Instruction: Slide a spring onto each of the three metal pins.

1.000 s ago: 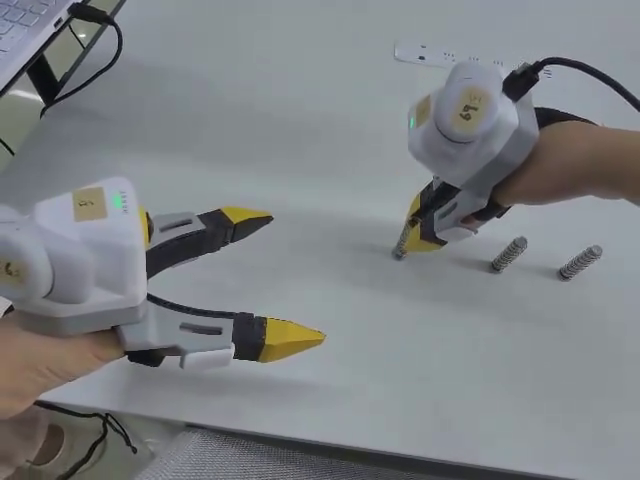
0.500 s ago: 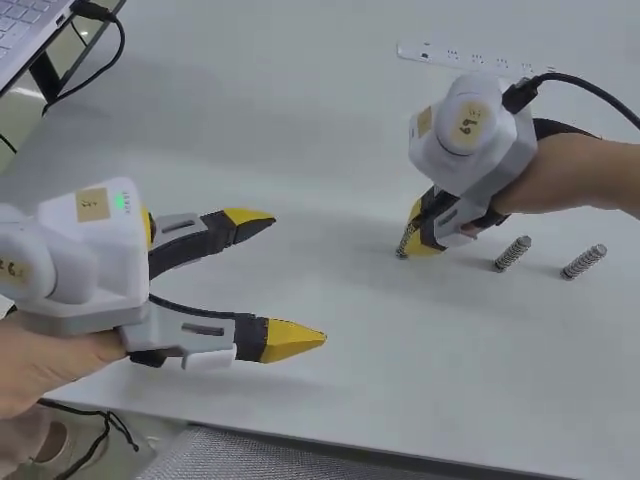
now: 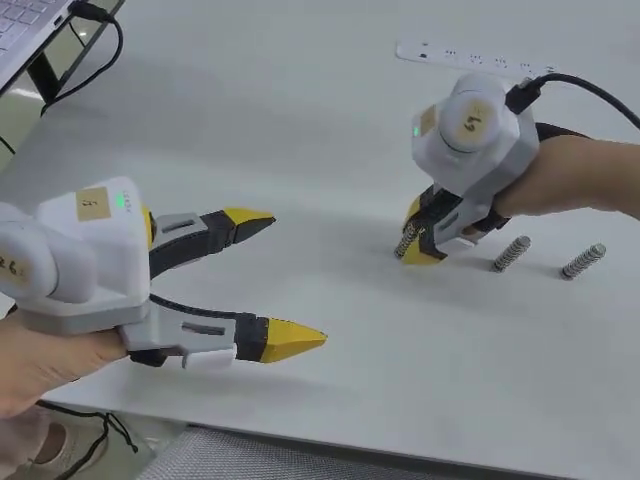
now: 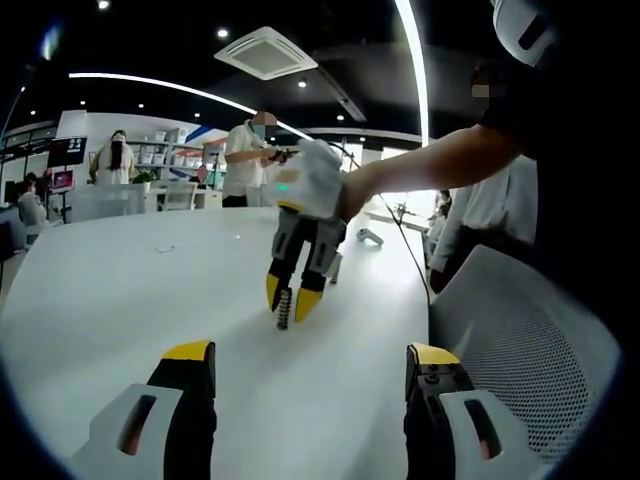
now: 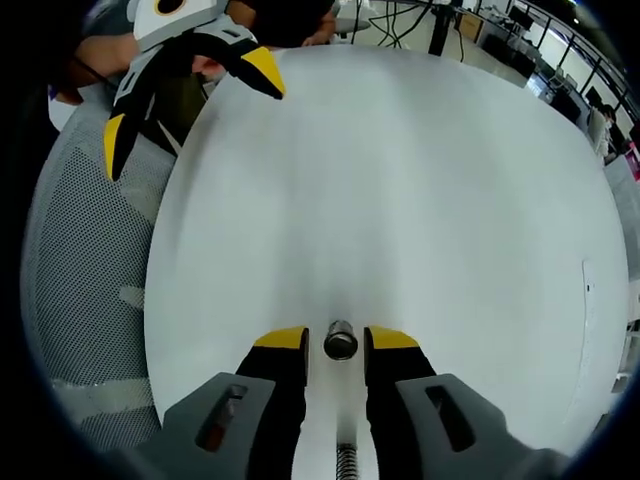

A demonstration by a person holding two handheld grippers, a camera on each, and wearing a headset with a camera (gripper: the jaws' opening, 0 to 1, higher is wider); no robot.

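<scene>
My right gripper (image 3: 418, 243) points down at the white table (image 3: 300, 130), shut on a spring (image 3: 404, 239) whose lower end pokes out below the yellow tips. In the right gripper view the round metal end (image 5: 340, 342) sits between the two fingertips, with coils (image 5: 345, 462) farther back between the jaws. Two more springs (image 3: 510, 253) (image 3: 582, 261) lie tilted on the table to its right. My left gripper (image 3: 287, 278) hovers open at the near left with nothing between its fingers. It looks across at the right gripper (image 4: 291, 296) and its spring (image 4: 284, 312).
A white power strip (image 3: 460, 57) lies at the far side of the table. A laptop (image 3: 20, 25) and a black cable (image 3: 100, 50) sit at the far left corner. The table's front edge runs close under the left gripper, beside a grey mesh chair (image 4: 520, 330).
The right gripper has shifted and tilted slightly with the spring, whose lower end has risen a little. The left gripper has stayed in place.
</scene>
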